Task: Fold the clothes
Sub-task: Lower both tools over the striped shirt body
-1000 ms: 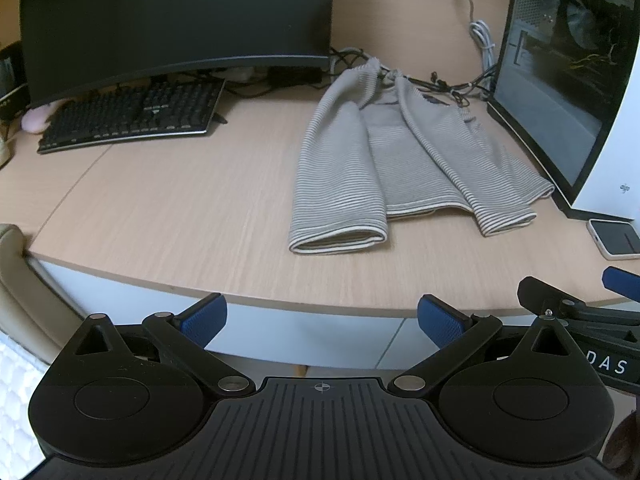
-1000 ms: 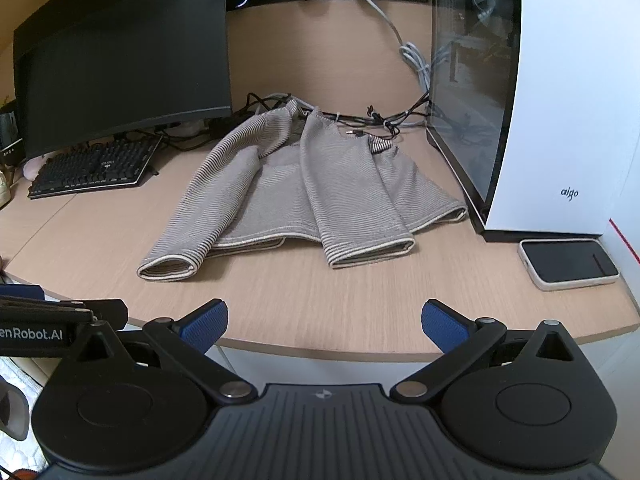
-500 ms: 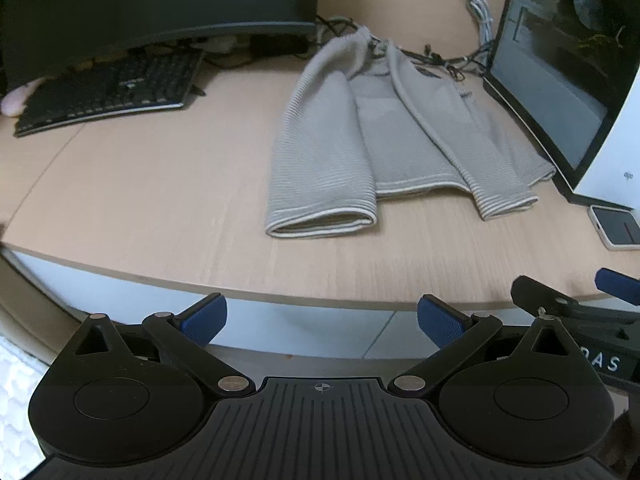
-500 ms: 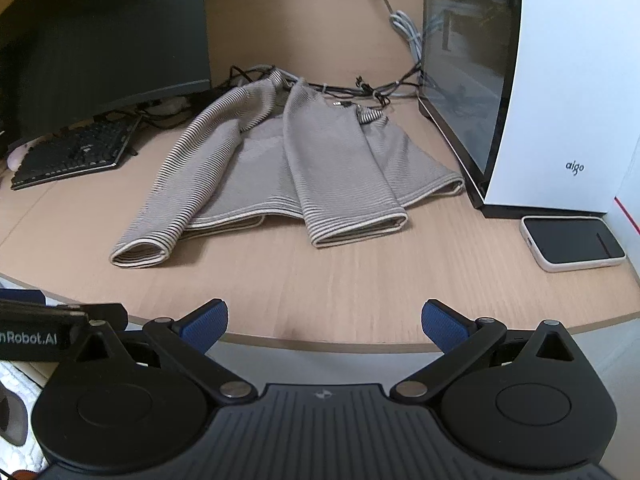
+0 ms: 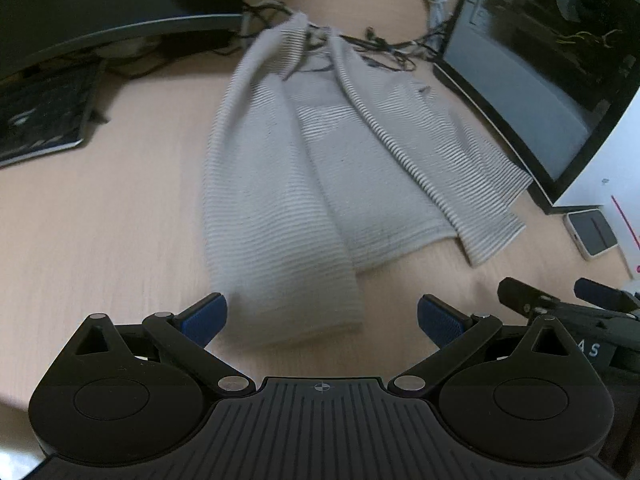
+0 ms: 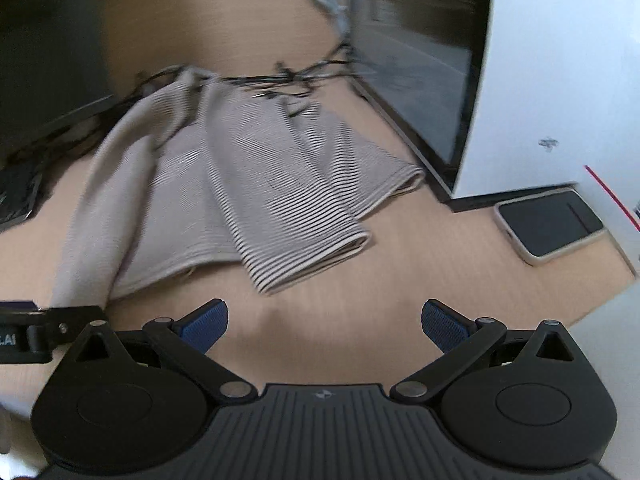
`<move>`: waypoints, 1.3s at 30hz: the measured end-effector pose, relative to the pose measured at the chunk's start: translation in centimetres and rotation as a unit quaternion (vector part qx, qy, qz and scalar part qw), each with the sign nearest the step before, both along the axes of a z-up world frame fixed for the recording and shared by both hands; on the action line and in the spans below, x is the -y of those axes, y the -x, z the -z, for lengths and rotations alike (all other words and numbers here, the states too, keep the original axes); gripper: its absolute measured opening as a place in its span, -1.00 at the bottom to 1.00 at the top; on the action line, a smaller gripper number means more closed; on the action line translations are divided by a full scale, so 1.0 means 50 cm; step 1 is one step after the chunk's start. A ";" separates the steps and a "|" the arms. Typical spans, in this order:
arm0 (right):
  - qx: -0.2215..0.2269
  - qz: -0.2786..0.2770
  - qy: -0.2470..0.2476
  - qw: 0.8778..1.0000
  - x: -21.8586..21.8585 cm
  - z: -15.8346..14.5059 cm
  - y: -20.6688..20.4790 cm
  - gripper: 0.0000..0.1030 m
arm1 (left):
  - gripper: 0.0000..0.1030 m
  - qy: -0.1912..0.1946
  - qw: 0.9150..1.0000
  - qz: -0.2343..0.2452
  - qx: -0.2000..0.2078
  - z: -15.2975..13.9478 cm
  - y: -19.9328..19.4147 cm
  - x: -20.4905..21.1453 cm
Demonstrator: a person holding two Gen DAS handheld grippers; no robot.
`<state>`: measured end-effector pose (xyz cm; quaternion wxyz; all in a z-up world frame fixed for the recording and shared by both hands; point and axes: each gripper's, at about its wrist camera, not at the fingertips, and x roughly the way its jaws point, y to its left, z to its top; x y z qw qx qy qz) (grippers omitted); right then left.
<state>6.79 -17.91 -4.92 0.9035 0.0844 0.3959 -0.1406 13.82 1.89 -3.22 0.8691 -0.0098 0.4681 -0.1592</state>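
A grey striped sweater (image 5: 320,168) lies flat on the wooden desk (image 5: 100,240), both sleeves folded in over the body. In the left wrist view my left gripper (image 5: 322,318) stands open just short of the left sleeve's cuff (image 5: 296,316), which lies between the blue pads. In the right wrist view the sweater (image 6: 224,184) is ahead and to the left. My right gripper (image 6: 324,322) is open over bare desk, a little before the right sleeve's cuff (image 6: 312,260). Each gripper shows at the edge of the other's view. Both views are blurred.
A white computer case (image 6: 540,80) with a dark glass side stands at the right, a phone (image 6: 552,226) lying at its foot. A monitor (image 5: 100,4) and keyboard (image 5: 36,120) are at the back left. Cables (image 5: 384,44) trail behind the sweater's collar.
Both grippers have moved forward over the desk edge and closer to the sweater, each nearing a sleeve cuff. Both stayed open. The sweater has not moved.
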 end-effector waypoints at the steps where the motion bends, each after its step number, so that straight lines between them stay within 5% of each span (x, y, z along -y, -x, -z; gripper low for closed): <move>1: 0.000 0.011 -0.003 1.000 0.000 -0.003 -0.005 1.00 | 1.00 0.003 1.000 0.011 -0.004 0.000 -0.014 0.000; 7: 0.046 0.028 -0.056 0.997 0.018 -0.042 -0.022 1.00 | 1.00 0.038 0.996 0.074 -0.017 0.008 -0.083 0.008; 16: 0.065 -0.043 -0.062 0.995 0.077 -0.068 -0.120 1.00 | 1.00 0.094 0.995 0.017 -0.029 0.050 -0.207 0.057; 19: 0.063 -0.066 -0.088 0.992 0.096 -0.059 -0.157 1.00 | 1.00 0.083 0.996 -0.012 -0.029 0.063 -0.223 0.073; 23: 0.062 -0.093 -0.084 0.990 0.105 -0.037 -0.223 1.00 | 1.00 0.046 0.999 0.013 -0.018 0.077 -0.216 0.079; 30: 0.039 -0.140 -0.117 0.982 0.098 0.010 -0.356 1.00 | 1.00 0.037 0.999 -0.001 -0.025 0.078 -0.209 0.054; 34: -0.005 -0.118 -0.163 0.980 0.104 0.067 -0.396 1.00 | 1.00 0.033 0.999 -0.030 -0.024 0.069 -0.213 0.021; 36: 0.013 -0.111 -0.177 0.978 0.110 0.073 -0.383 1.00 | 1.00 0.030 0.998 -0.048 -0.003 0.051 -0.207 0.000; 39: 0.032 -0.105 -0.196 0.974 0.117 0.078 -0.365 1.00 | 1.00 0.108 0.993 -0.037 0.006 0.021 -0.217 -0.038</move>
